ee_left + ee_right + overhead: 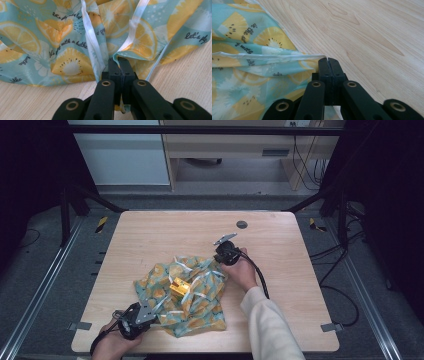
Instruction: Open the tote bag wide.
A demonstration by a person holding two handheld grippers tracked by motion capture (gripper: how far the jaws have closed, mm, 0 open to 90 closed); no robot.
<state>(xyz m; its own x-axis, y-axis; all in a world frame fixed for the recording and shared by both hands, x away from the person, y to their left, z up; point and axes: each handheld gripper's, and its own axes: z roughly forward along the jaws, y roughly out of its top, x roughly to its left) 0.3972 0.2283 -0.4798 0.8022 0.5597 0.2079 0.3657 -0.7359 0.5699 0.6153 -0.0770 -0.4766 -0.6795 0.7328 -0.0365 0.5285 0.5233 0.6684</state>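
1. The left tongs (150, 317) have their tips hidden under the cloth (187, 292) in the high view.
2. The right tongs (222, 262) have their tips too small to make out in the high view.
3. The cloth is cut off by the top, left and right edges in the left gripper view, and by the top, left and bottom edges in the right gripper view.
4. The yellow box (179, 288) carries markings too small to read; its base is hidden by cloth folds.
5. The left hand (112, 345) is cut off by the bottom edge.
6. The counter (150, 235) is partly hidden beneath the cloth.
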